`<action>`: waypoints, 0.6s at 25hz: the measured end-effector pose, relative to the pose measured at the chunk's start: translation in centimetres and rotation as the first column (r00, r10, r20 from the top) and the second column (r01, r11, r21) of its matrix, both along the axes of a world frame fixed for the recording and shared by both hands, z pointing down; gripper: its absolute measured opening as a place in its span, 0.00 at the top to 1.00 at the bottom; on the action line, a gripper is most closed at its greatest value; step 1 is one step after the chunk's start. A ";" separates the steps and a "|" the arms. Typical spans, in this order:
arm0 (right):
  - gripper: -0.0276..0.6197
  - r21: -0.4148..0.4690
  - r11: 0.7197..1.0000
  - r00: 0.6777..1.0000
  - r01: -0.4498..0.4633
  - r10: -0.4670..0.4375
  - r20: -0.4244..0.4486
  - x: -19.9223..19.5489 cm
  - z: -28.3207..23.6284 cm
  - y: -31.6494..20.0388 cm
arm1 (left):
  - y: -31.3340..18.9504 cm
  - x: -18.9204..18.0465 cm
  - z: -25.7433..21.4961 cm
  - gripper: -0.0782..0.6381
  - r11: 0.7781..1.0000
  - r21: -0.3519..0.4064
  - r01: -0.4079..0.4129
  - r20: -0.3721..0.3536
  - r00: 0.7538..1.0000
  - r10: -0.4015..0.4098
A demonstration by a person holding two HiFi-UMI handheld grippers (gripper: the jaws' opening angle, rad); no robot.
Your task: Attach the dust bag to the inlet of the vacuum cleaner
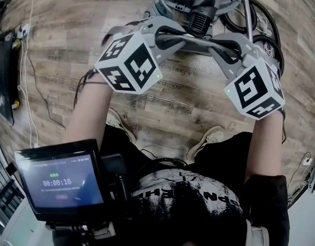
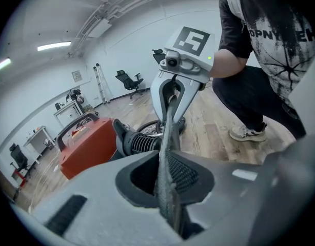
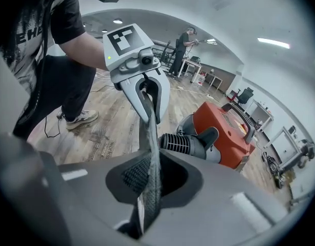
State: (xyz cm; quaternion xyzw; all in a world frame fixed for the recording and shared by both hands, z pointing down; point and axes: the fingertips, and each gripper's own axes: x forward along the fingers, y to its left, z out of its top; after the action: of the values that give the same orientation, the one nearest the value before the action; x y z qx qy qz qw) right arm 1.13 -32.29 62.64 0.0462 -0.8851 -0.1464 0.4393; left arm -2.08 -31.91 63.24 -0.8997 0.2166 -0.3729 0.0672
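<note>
The room is an open workshop with a wood-plank floor [image 1: 60,40]; desks and office chairs stand well back along the walls.

The dust bag [image 2: 170,137] shows edge-on as a thin grey band of felt-like fabric. It is stretched taut between my two tongs and held in the air above the floor, clear of the machine.

My left tongs [image 2: 168,188] are narrow and clamped on one end of the band, with the ribbed pads pressing the fabric from both sides. My right tongs [image 3: 147,188] are narrow as well and clamped on the other end in the same way.

The vacuum cleaner [image 3: 224,127] is an orange-red body with a carrying handle, standing on the floor beyond the band. Its black ribbed inlet [image 3: 185,143] points toward the bag; the two are near but apart.

Coiled black hose [image 1: 265,29] lies just beside the machine. The planks below the tongs are open.
</note>
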 end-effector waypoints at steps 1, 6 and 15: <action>0.91 0.003 1.000 1.000 -0.005 0.005 0.004 0.2 -0.3 0.1 | 0.0 0.2 -0.3 0.84 1.000 0.005 -0.004 -0.005 1.000 0.004; 0.91 -0.009 1.000 0.999 -0.020 0.021 0.035 0.5 -0.2 -0.2 | -0.5 0.5 0.0 0.84 0.999 -0.003 -0.053 -0.009 0.999 0.053; 0.91 -0.030 0.999 0.999 -0.031 0.032 0.030 0.0 2.7 -2.6 | -2.7 0.0 3.1 0.84 0.998 -0.031 -0.053 0.030 0.998 0.054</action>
State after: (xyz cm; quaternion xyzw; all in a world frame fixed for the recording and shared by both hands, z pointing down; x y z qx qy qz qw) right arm 1.15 -34.86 65.32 0.0559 -0.8928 -0.1258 0.4288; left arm -2.04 -34.61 66.32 -0.9003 0.1856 -0.3879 0.0671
